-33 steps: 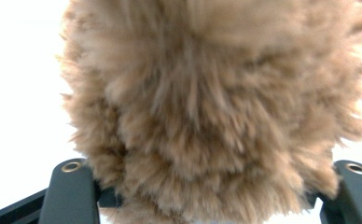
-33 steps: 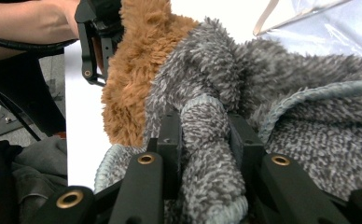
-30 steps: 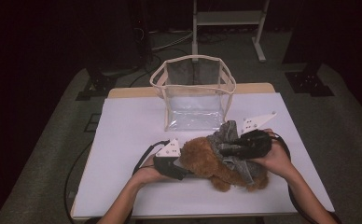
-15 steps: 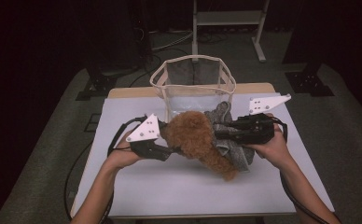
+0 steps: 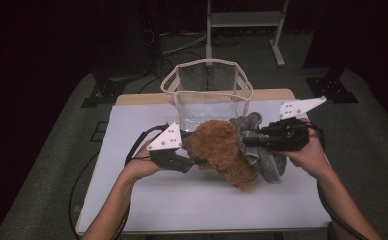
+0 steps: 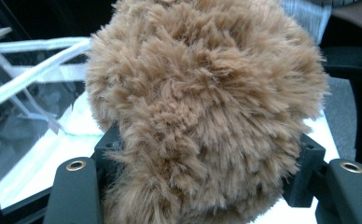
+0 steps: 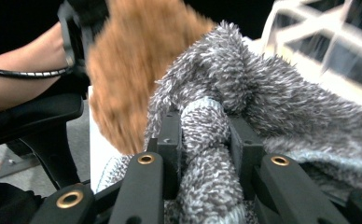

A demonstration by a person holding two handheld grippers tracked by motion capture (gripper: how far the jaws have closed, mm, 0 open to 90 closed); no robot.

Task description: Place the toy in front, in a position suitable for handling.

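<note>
The 2 grippers have lifted the fuzzy brown toy [image 5: 222,150] off the white table [image 5: 132,190] (it lay there a moment ago). The left gripper [image 5: 194,161] squeezes its brown fur, jaws just loosened a bit; the right gripper [image 5: 247,141] pinches its grey clothes [image 7: 207,140]. It hangs before the clear bag [image 5: 207,95], probably going in next.

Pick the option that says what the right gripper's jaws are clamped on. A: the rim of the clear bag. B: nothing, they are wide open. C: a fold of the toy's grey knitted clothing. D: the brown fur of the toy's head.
C: in the right gripper view the right gripper has its jaws pinching a roll of the grey knitted clothing, while the brown plush toy hangs beside it, above the table.
</note>
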